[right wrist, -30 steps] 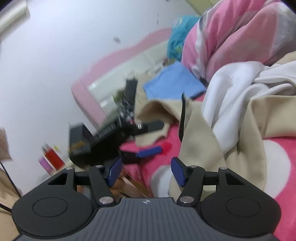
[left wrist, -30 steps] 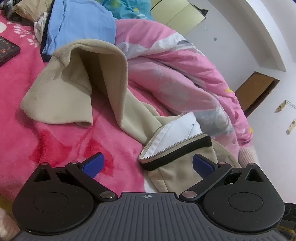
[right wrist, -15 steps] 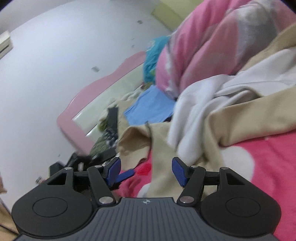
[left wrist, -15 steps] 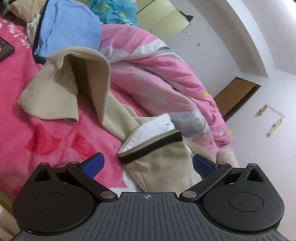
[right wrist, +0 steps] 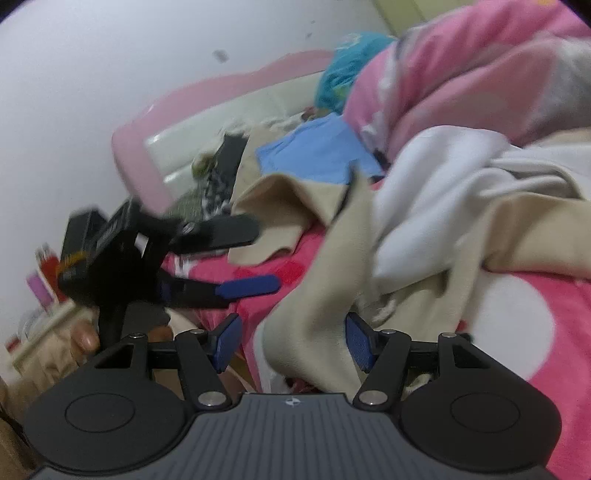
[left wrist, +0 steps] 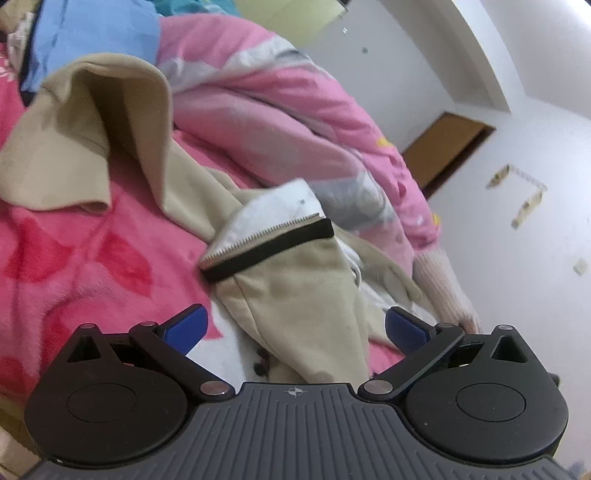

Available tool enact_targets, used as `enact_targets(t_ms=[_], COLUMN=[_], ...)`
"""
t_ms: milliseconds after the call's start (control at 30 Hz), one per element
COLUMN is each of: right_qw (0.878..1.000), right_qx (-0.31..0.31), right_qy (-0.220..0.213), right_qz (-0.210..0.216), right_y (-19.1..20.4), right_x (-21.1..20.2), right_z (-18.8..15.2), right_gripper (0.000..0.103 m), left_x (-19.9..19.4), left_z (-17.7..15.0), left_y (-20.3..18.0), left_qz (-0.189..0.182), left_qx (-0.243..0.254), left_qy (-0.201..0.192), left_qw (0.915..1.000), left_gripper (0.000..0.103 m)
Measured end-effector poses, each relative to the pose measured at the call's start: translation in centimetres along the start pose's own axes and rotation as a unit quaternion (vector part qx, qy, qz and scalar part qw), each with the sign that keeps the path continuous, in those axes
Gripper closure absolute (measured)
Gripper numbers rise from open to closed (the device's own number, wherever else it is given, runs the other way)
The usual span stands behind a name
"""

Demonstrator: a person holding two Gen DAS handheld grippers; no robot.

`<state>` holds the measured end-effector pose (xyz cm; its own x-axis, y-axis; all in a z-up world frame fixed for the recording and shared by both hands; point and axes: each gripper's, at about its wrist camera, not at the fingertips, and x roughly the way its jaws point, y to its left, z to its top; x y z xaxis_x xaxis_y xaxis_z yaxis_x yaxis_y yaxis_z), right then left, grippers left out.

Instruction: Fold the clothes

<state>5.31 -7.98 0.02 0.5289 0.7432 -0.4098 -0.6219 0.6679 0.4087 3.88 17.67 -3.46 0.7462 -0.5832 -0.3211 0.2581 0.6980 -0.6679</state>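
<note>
A beige jacket (left wrist: 295, 291) with white lining, a zipper and a black trim band (left wrist: 269, 251) lies crumpled on the pink blanket (left wrist: 92, 258). My left gripper (left wrist: 295, 326) is open, and the jacket's banded end lies loosely between its blue pads (left wrist: 186, 326) without being pinched. In the right wrist view the same jacket (right wrist: 314, 317) spreads to the right, white lining (right wrist: 424, 206) uppermost. A fold of beige cloth sits between the jaws of my open right gripper (right wrist: 294, 342). To the left of that fold, the left gripper (right wrist: 266, 258) hovers open over the blanket.
A bulky pink quilt (left wrist: 280, 122) is heaped behind the jacket. A blue garment (left wrist: 88, 33) and a teal bundle (right wrist: 347, 70) lie near the pink headboard (right wrist: 207, 99). A hand (right wrist: 85, 338) holds the left gripper at the bed's edge. White walls stand close by.
The jacket's banded end has come nearer and now lies between the left jaws. The right view swung back; beige cloth now lies between the right jaws and the left gripper shows again.
</note>
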Motion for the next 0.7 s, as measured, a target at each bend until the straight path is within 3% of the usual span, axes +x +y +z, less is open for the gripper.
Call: enact_targets(t_ms=[267,467,600,700], right_qw=[0.990,0.996,0.991,0.972], right_qx=[-0.136,-0.085,-0.059,-0.089], right_qy=[0.031,0.001,-0.033,-0.027], right_qz=[-0.037,-0.038,-0.113,-0.216], right_y=[4.2,2.1,-1.3,-3.9], right_x=[0.8,-4.5,-10.0,-11.8], right_z=[-2.1,-0.7,0.8,2.5], right_gripper=[0.038,0.039,0.038,0.038], left_x=[1.8,3.6,4.3,4.8], left_z=[-0.3,-0.6,-1.1,-1.4], left_y=[-1.1,-2.0,-2.9,-3.0], left_qz=[0.035,0.066,0.072,0.080], left_qx=[0.034,0.064,0.099,0.109], left_qy=[0.037,0.065,0.069,0.072], left_qw=[0.9981,0.9937,0.9901,0.9882], left_gripper=[0.000,0.000,0.000,0.000])
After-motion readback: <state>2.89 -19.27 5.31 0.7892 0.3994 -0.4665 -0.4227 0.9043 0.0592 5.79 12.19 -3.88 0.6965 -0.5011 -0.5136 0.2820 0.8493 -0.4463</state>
